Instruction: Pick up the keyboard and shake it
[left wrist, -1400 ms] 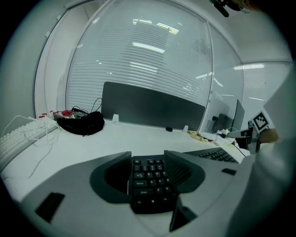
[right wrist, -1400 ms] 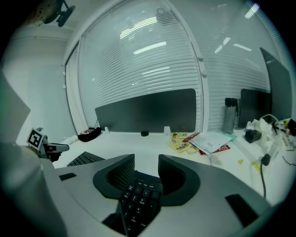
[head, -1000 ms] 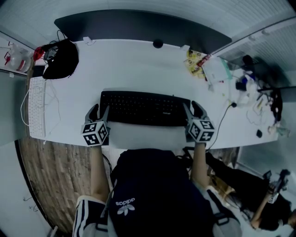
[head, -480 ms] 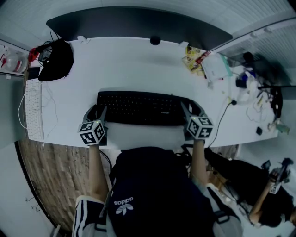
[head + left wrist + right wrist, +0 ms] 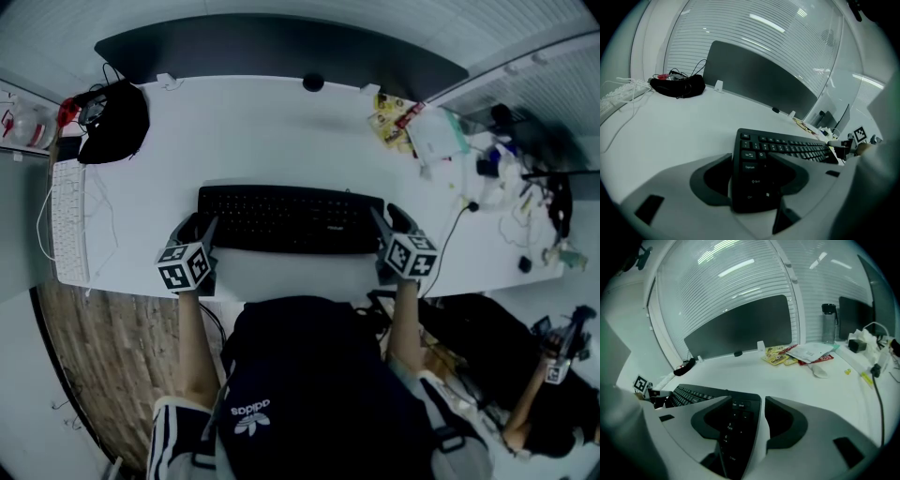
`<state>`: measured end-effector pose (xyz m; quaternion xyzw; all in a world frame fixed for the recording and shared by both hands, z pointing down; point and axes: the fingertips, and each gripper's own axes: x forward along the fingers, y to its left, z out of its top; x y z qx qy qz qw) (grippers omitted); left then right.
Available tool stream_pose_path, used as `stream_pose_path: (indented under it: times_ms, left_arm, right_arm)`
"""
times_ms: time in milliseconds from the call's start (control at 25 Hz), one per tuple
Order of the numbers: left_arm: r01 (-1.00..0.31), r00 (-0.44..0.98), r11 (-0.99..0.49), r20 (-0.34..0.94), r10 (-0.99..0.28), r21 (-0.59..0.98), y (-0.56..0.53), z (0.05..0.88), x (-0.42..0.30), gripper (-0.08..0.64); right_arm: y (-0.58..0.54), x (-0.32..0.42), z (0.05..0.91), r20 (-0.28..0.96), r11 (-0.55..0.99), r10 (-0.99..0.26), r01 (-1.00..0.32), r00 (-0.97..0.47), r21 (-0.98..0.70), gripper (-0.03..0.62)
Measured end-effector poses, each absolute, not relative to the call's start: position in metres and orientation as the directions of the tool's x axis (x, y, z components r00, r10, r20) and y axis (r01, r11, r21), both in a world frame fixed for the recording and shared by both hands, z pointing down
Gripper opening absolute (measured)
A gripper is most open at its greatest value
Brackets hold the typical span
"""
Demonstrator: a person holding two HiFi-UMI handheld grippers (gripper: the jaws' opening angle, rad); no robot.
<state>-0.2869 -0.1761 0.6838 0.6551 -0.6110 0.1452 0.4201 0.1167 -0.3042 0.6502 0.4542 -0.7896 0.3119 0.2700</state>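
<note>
The black keyboard [image 5: 291,217] lies flat on the white desk [image 5: 272,131], in front of the person. My left gripper [image 5: 199,225] straddles its left end. In the left gripper view the keyboard [image 5: 787,147] runs between the jaws [image 5: 750,159], with a thin strip of desk showing at the left jaw. My right gripper [image 5: 389,217] straddles the right end. Its jaws [image 5: 749,401] are opening, and a white gap separates the right jaw from the keyboard [image 5: 693,397] edge.
A black bag [image 5: 117,122] with cables sits at the far left corner, and a white keyboard [image 5: 70,220] lies along the left edge. Snack packets [image 5: 394,117] and cluttered cables [image 5: 506,178] fill the right side. A bottle [image 5: 828,323] stands by the dark partition [image 5: 281,52].
The right gripper has eased slightly to the right, away from the keyboard's end. The keyboard stays flat on the desk. The head view has shifted a little.
</note>
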Motion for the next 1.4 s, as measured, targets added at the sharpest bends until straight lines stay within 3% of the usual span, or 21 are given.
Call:
stream_pose_path:
  times_ms: [320,840,1000,1400]
  left_arm:
    - [-0.903,0.251,0.098,0.701,-0.668,0.418,-0.174,0.688,-0.287,0.222]
    - [-0.919,0.196,0.079,0.620,-0.760,0.387,-0.168,0.668,-0.287,0.222]
    - [-0.919,0.175,0.057,0.536,-0.826,0.389,-0.172,0.643,-0.294,0.222]
    - [-0.946,0.114,-0.046,0.196,-0.974,0.320,-0.202,0.527,-0.324,0.222]
  right_arm:
    - [-0.299,0.111,0.667,0.731,0.391,-0.475,-0.861,-0.490,-0.324,0.198]
    - [-0.303,0.108,0.646,0.717,0.422,-0.532,-0.875,-0.451,-0.237,0.196]
    - [-0.315,0.098,0.612,0.628,0.471,-0.606,-0.857,-0.488,-0.211,0.195]
    - [-0.342,0.063,0.465,0.250,0.580,-0.772,-0.809,-0.584,-0.096,0.195]
